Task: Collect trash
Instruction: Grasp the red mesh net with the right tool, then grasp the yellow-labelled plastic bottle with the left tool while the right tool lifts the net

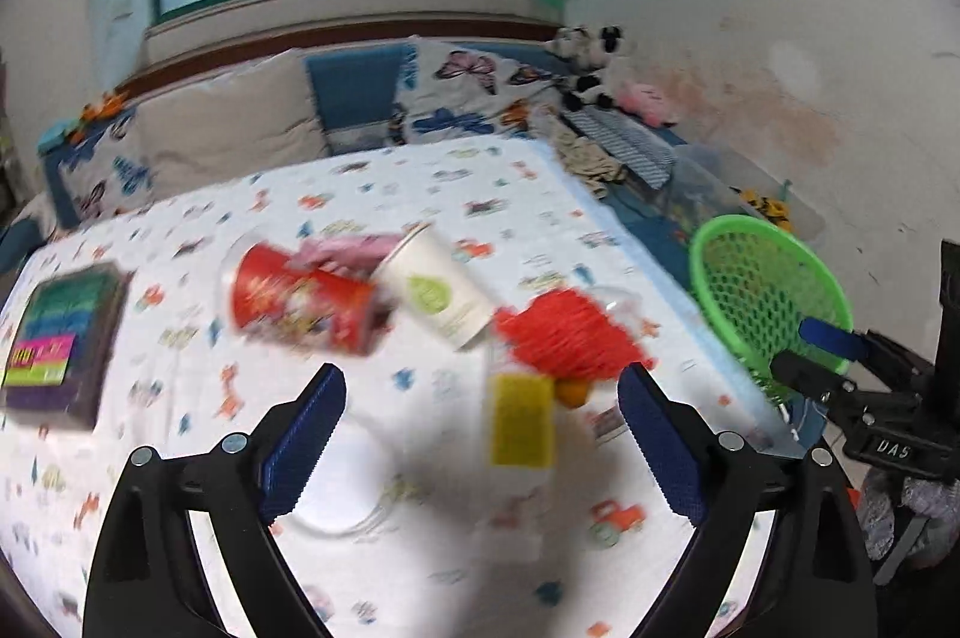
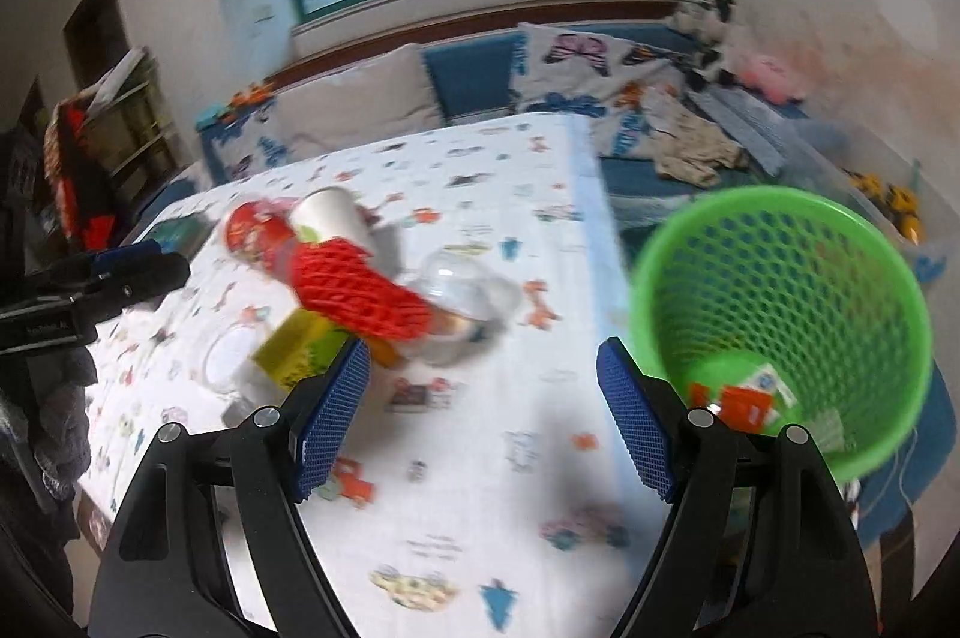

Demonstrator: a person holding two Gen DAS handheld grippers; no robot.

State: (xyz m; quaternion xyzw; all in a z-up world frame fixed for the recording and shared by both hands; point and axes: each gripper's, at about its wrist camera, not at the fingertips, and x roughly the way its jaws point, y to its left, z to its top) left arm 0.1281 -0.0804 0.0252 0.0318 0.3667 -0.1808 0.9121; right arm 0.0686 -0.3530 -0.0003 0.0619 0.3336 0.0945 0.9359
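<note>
Both my left gripper (image 1: 483,419) and right gripper (image 2: 483,398) gape empty above the table's trash pile, where the light, crushable paper cup (image 1: 435,287) wants a gentle mid-wall pinch.

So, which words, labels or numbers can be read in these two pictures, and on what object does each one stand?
"DAS": white letters on the black body of the right gripper, seen in the left wrist view.
Label on the black body of the left gripper, right wrist view: blurred, unreadable.
Print on the red cylindrical can, white paper cup, yellow box and dark book: too blurred.
</note>
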